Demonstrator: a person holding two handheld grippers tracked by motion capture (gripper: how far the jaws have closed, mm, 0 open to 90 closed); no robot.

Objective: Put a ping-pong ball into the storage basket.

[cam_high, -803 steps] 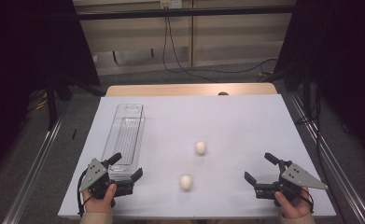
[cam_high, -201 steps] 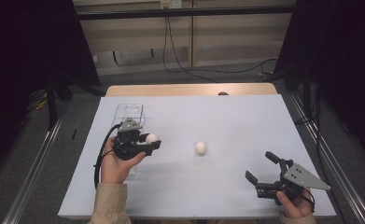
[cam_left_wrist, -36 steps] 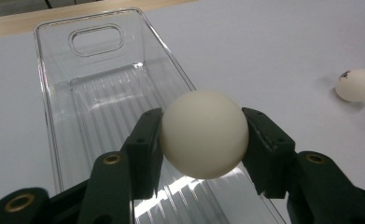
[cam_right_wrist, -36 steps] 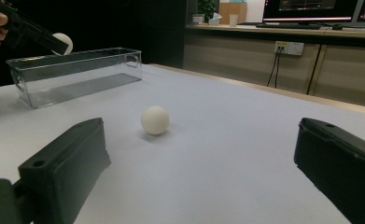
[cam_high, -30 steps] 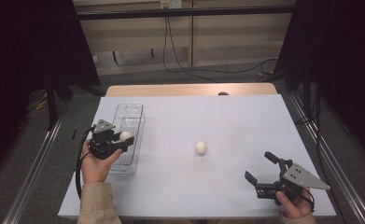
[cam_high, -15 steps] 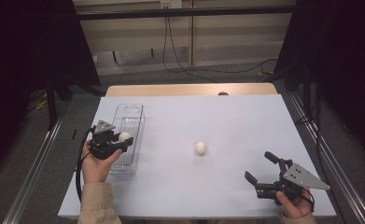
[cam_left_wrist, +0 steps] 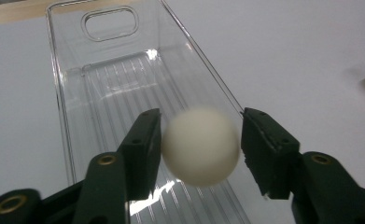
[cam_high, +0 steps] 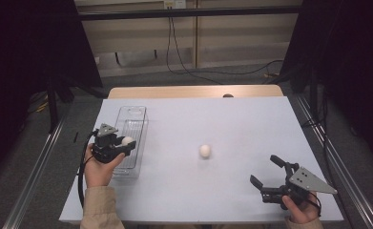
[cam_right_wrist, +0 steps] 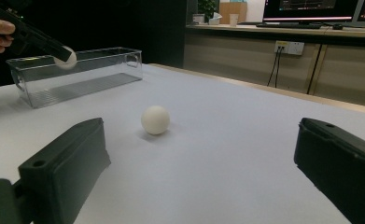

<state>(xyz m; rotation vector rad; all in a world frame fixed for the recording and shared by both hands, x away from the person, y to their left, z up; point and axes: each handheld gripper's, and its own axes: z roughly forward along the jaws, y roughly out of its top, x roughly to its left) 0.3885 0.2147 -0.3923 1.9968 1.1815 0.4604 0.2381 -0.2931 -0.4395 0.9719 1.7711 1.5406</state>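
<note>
The white-topped table (cam_high: 251,119) carries everything. Beyond the left gripper's (cam_high: 126,142) tips, a long clear plastic bin (cam_high: 135,117) runs away from the person, with a ribbed floor and a handle cut-out at its far end. The gripper hangs over the bin's near end, which looks like the spot chosen for the drop: low enough that a round thing should settle in the trough and not bounce out.

The right gripper (cam_high: 263,170) rests in the person's other hand, near the table's front edge and well apart from the bin. Its jaws are spread wide with nothing between them. It seems to be parked out of the way, aimed at the next item.

Between the left gripper's jaws is a white ball (cam_left_wrist: 201,147), blurred in the left gripper view. The jaws have just been opening, and a thin gap shows on one side of the ball, so I judge that the grip has let go and the ball is dropping to the bin floor right under the tips.

A second white ball (cam_high: 204,150) lies on bare table ahead of the right gripper's open jaws. It is between the two hands and touches nothing but the table.
</note>
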